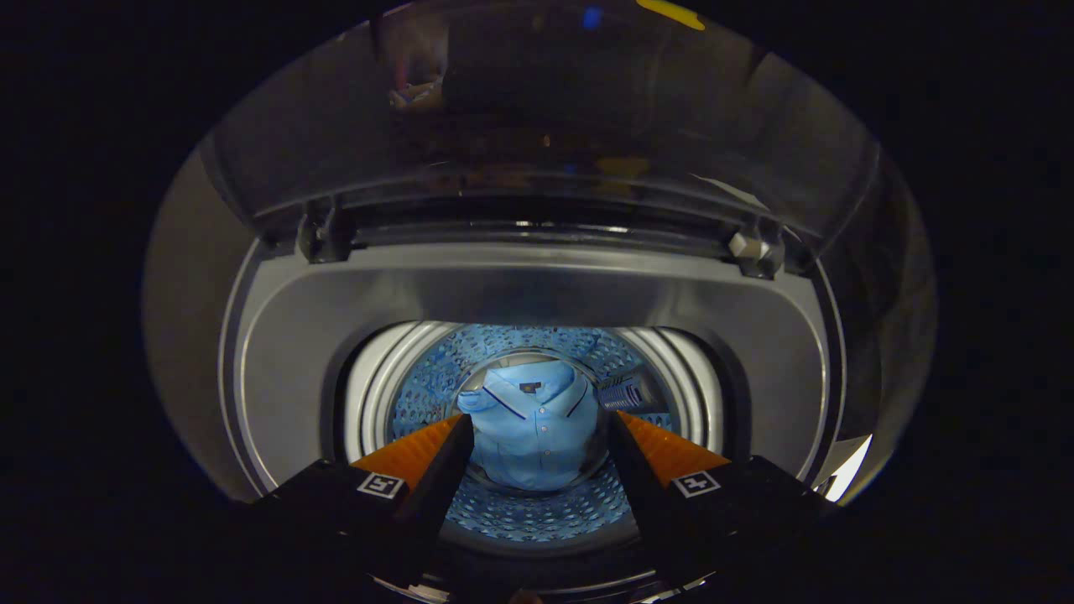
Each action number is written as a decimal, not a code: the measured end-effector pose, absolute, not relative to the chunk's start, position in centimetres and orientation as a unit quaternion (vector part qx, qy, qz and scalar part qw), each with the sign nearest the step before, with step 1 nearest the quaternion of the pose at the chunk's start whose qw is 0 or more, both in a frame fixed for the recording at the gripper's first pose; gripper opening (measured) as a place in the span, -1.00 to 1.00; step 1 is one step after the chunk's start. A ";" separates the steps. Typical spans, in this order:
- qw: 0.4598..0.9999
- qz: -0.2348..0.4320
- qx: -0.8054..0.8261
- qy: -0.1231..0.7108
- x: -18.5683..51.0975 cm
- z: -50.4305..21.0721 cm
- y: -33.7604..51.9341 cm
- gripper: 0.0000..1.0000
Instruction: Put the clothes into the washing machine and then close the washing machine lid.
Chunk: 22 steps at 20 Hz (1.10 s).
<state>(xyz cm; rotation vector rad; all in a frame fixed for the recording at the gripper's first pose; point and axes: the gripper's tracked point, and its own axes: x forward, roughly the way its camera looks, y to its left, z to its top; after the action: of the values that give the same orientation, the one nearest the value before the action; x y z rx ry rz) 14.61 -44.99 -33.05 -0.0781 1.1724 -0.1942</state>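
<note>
You're looking straight down into the washing machine (pixel 277 352), a top-loader with a grey top deck that rings the round opening. The lid (pixel 537 109) stands raised beyond the opening, tilted back, dark and see-through with reflections on it. It hangs on two hinges at the far edge of the deck, the left hinge (pixel 323 235) and the right hinge (pixel 755 247).

Inside the opening, a white ring (pixel 373 386) lines the mouth of the drum. The drum (pixel 436 369) itself is perforated and lit blue.

The shirt (pixel 533 428) lies flat on the drum floor, folded, collar toward the far side, dark piping along the collar edges, button placket running toward you. A small dark tag sits at the neck; too small to read. Just right of the collar a ribbed fitting (pixel 623 393) sits on the drum wall.

Your claw (pixel 534 419) hovers above the opening with its fingers (pixel 415 453) spread wide. It has hold of nothing. The shirt shows in the gap between the fingers, well below them, touching neither.
</note>
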 end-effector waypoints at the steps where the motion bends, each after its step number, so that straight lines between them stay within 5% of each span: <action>1: 0.834 -0.091 -0.036 0.543 14.6 -32.0 -45.0 0.99; 22: 0.946 -0.112 -0.054 0.301 26.4 -0.9 -44.5 0.98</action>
<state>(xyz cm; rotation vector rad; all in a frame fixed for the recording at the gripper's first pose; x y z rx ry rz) 26.42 -44.48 -0.88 -0.1098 0.6129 -0.2286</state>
